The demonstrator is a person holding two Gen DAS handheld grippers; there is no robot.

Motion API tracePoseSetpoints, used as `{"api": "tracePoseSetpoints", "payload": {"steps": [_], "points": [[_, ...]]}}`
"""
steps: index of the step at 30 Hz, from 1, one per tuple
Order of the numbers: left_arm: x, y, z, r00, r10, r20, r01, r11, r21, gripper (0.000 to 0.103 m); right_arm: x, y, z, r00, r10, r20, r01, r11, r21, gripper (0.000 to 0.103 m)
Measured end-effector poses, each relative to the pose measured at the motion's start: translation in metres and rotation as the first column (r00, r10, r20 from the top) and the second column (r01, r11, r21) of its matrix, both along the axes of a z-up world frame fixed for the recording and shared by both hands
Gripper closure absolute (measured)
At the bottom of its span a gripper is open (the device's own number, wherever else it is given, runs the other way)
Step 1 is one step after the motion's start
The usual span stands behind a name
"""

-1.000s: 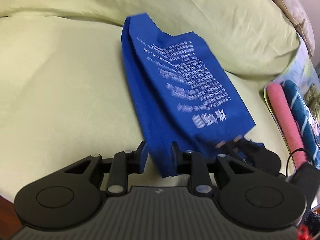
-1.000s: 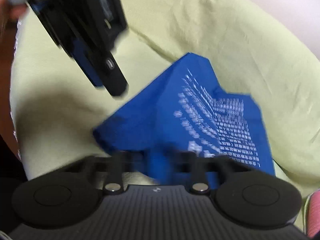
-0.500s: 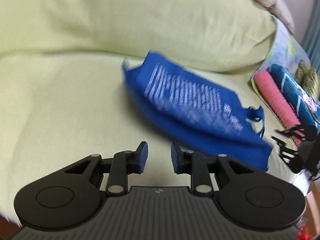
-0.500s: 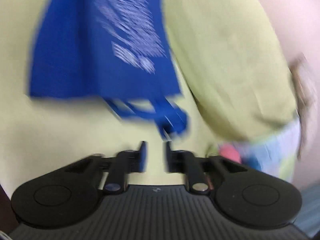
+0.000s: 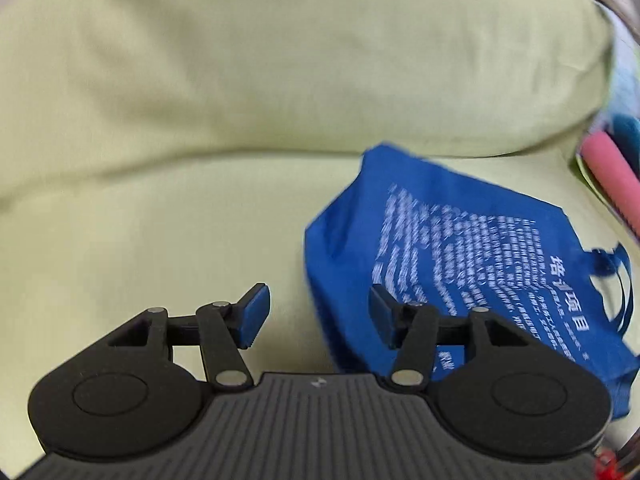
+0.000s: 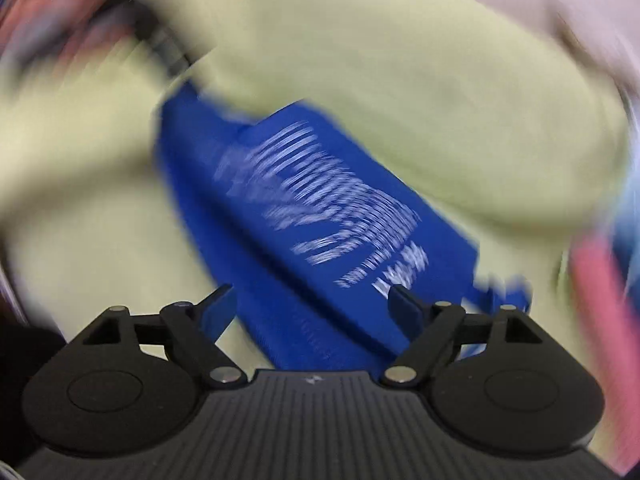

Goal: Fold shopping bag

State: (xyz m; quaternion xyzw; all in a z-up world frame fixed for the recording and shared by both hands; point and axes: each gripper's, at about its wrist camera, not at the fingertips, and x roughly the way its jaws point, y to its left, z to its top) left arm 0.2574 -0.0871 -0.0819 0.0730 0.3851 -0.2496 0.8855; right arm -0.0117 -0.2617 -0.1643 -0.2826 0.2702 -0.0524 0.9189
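Blue shopping bag (image 5: pixel 460 264) lies flattened on the green cushion (image 5: pixel 160 240), lower right. Left gripper (image 5: pixel 316 316) and right gripper (image 6: pixel 310 308) fingers spread, empty. Step: between folds. Next: regrasp an edge.

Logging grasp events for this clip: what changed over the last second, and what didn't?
Both grippers let go: the left gripper and right gripper, shut on the blue bag a second ago, now stand wide open and clear of it. The bag dropped flat. It stays folded on the green cushion.
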Motion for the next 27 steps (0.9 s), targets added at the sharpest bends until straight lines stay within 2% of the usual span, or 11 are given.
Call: {"api": "tracePoseSetpoints", "payload": {"steps": [1, 3, 4, 5, 10, 13, 16, 19, 22, 25, 27], "points": [[0.003, 0.003, -0.008, 0.999, 0.013, -0.033, -0.013, 1.000, -0.013, 0.046, 0.006, 0.008, -0.013, 0.999, 0.036, -0.017, -0.037, 0.994, -0.103, 0.024], [0.007, 0.006, -0.023, 0.994, 0.026, -0.104, -0.030, 0.999, -0.042, 0.060, 0.009, 0.009, -0.021, 0.995, 0.098, -0.033, -0.102, 0.984, -0.148, 0.035], [0.006, 0.008, -0.030, 0.990, 0.024, -0.141, -0.033, 0.998, -0.058, 0.092, 0.011, 0.009, -0.024, 0.991, 0.129, -0.041, -0.134, 0.977, -0.165, 0.064], [0.003, 0.010, -0.037, 0.984, 0.023, -0.175, -0.036, 0.997, -0.070, 0.098, 0.015, 0.000, -0.022, 0.990, 0.116, -0.079, -0.126, 0.982, -0.138, 0.093], [-0.041, 0.004, -0.058, 0.965, -0.065, -0.252, 0.030, 0.990, -0.140, 0.096, 0.003, -0.055, -0.014, 0.992, 0.012, -0.124, -0.026, 0.993, -0.116, 0.096], [-0.078, -0.002, -0.066, 0.971, -0.090, -0.221, 0.071, 0.993, -0.093, 0.084, -0.017, -0.068, -0.007, 0.981, 0.028, -0.192, -0.045, 0.995, -0.087, 0.086], [-0.105, 0.001, -0.046, 0.990, -0.060, -0.130, 0.054, 0.997, -0.053, 0.084, -0.031, -0.069, 0.014, 0.981, 0.066, -0.180, -0.076, 0.996, -0.050, 0.061], [-0.128, 0.001, -0.002, 0.995, -0.067, 0.068, 0.070, 0.997, -0.034, 0.085, -0.028, -0.081, 0.041, 0.990, 0.082, -0.119, -0.071, 0.993, 0.089, 0.060], [-0.146, -0.004, 0.032, 0.960, -0.154, 0.234, 0.162, 0.987, -0.018, 0.078, -0.019, -0.088, 0.076, 0.997, 0.070, -0.032, -0.061, 0.970, 0.236, 0.060], [-0.147, -0.022, 0.027, 0.938, -0.233, 0.258, 0.229, 0.972, 0.043, 0.074, 0.003, -0.089, 0.109, 0.995, 0.091, 0.034, -0.098, 0.928, 0.361, 0.062], [-0.140, -0.032, 0.005, 0.949, -0.240, 0.204, 0.224, 0.970, 0.096, 0.075, 0.031, -0.086, 0.120, 0.990, 0.134, 0.042, -0.139, 0.895, 0.423, 0.064]]}}
